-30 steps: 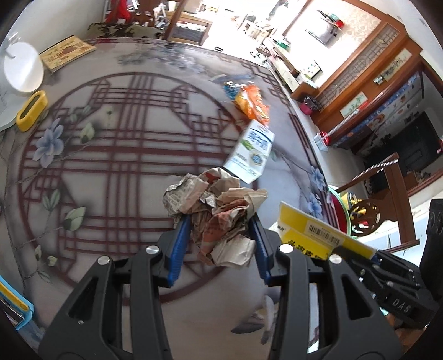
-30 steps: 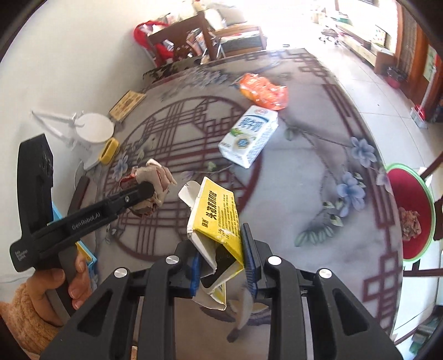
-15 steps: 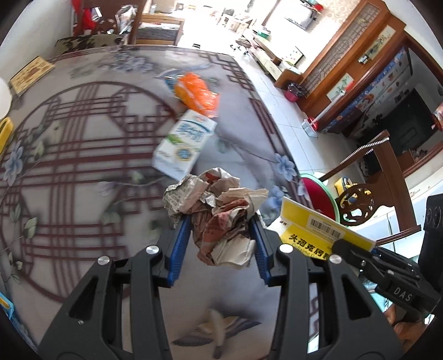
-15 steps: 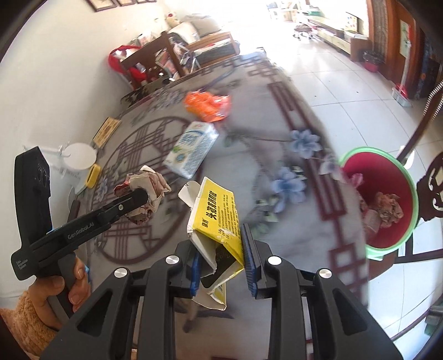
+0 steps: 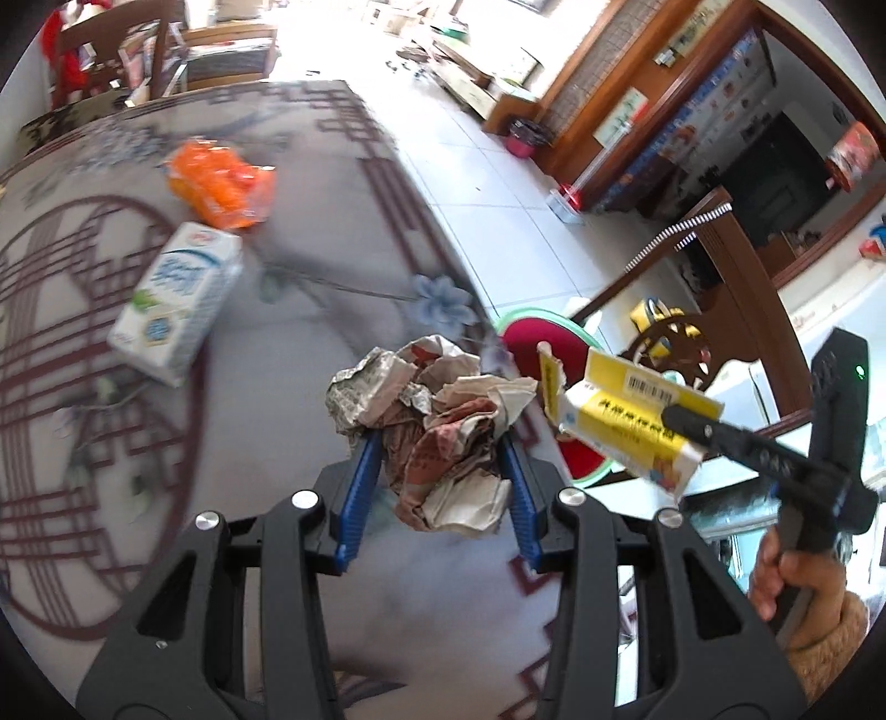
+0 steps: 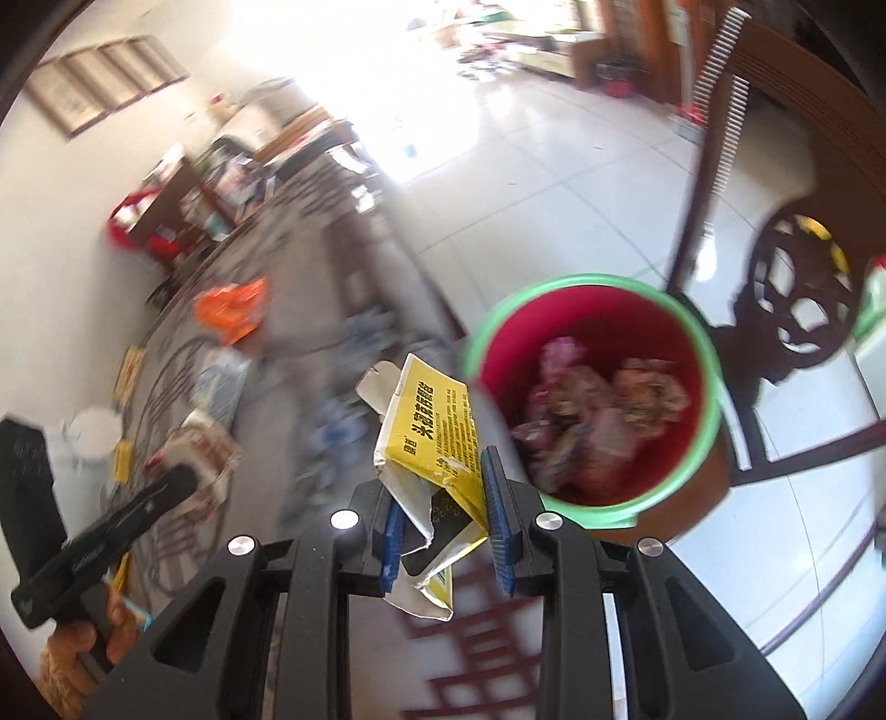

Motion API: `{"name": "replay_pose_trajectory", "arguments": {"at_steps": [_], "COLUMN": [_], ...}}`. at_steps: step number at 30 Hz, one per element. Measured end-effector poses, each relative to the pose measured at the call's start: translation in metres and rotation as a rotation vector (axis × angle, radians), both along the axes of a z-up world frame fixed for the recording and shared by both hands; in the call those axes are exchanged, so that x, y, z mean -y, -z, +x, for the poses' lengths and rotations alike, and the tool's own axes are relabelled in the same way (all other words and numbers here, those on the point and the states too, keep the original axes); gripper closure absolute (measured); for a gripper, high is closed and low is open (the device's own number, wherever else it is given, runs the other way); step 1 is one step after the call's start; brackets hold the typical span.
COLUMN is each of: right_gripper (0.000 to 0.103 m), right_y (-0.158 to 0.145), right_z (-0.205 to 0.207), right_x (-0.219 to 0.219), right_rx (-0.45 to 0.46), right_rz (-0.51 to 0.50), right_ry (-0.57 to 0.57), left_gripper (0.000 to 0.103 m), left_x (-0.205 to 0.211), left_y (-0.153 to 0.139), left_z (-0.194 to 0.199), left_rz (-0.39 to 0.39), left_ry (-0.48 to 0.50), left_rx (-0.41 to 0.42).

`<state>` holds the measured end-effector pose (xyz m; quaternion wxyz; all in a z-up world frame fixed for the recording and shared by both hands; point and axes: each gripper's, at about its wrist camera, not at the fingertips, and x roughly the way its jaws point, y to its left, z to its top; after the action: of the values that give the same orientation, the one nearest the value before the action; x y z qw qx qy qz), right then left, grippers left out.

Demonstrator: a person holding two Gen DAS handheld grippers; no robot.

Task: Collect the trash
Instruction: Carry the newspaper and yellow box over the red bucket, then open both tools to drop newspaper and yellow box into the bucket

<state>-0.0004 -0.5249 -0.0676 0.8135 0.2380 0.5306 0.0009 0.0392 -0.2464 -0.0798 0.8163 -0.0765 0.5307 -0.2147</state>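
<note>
My left gripper [image 5: 440, 448] is shut on a crumpled newspaper wad [image 5: 437, 432], held above the table near its right edge. My right gripper [image 6: 443, 484] is shut on a flattened yellow carton [image 6: 437, 437], held just left of a red bin with a green rim [image 6: 714, 354] that stands on the floor and holds crumpled trash. In the left wrist view the yellow carton [image 5: 626, 421] and the right gripper show at right, over the bin [image 5: 531, 346]. A white milk carton [image 5: 177, 299] and an orange wrapper [image 5: 221, 183] lie on the table.
The round patterned table [image 5: 310, 232] drops off at its right edge to a tiled floor [image 5: 487, 166]. A dark wooden chair [image 6: 797, 288] stands beside the bin. More chairs and clutter stand at the table's far side [image 5: 138, 50].
Both grippers have swung right, off the table's middle toward its edge, each still holding its trash. The right gripper now sits beside the bin's opening.
</note>
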Motion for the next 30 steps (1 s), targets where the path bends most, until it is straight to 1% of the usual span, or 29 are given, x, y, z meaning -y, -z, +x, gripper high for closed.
{"name": "replay_pose_trajectory", "arguments": {"at_steps": [4, 9, 10, 12, 13, 14, 15, 19, 20, 22, 23, 26, 30], "right_gripper": [0.078, 0.078, 0.076, 0.071, 0.051, 0.036, 0.036, 0.037, 0.037, 0.037, 0.037, 0.037, 0.037], "right_y": [0.012, 0.024, 0.025, 0.026, 0.027, 0.028, 0.026, 0.025, 0.025, 0.027, 0.027, 0.025, 0.018], "right_z": [0.001, 0.010, 0.013, 0.018, 0.021, 0.022, 0.022, 0.019, 0.018, 0.010, 0.006, -0.004, -0.012], "right_x": [0.033, 0.053, 0.058, 0.066, 0.071, 0.076, 0.081, 0.089, 0.091, 0.098, 0.101, 0.104, 0.099], "right_rx": [-0.027, -0.043, -0.036, -0.019, -0.017, -0.016, -0.007, -0.008, -0.011, -0.020, -0.026, -0.034, -0.029], "right_rz": [-0.008, -0.008, -0.009, -0.008, -0.003, -0.003, -0.007, -0.042, -0.043, -0.028, -0.019, -0.037, -0.045], "right_ry": [0.049, 0.073, 0.079, 0.102, 0.118, 0.136, 0.158, 0.152, 0.156, 0.180, 0.191, 0.201, 0.206], "left_gripper": [0.062, 0.062, 0.061, 0.061, 0.061, 0.061, 0.061, 0.060, 0.058, 0.048, 0.042, 0.041, 0.038], "left_x": [0.027, 0.055, 0.060, 0.074, 0.080, 0.085, 0.095, 0.136, 0.146, 0.166, 0.172, 0.177, 0.164], "left_y": [0.006, 0.008, 0.008, 0.008, 0.008, 0.008, 0.007, 0.004, 0.003, 0.004, 0.004, 0.002, 0.000], "left_z": [0.004, 0.010, 0.011, 0.015, 0.017, 0.019, 0.022, 0.029, 0.030, 0.034, 0.034, 0.033, 0.033], "left_rz": [0.007, 0.020, 0.024, 0.030, 0.029, 0.027, 0.027, 0.027, 0.025, 0.023, 0.026, 0.005, 0.012], "left_ry": [0.050, 0.100, 0.109, 0.130, 0.139, 0.148, 0.166, 0.246, 0.270, 0.318, 0.319, 0.320, 0.292], "left_rx": [-0.015, -0.020, -0.020, -0.017, -0.016, -0.014, -0.011, 0.026, 0.033, 0.041, 0.051, 0.058, 0.068]}}
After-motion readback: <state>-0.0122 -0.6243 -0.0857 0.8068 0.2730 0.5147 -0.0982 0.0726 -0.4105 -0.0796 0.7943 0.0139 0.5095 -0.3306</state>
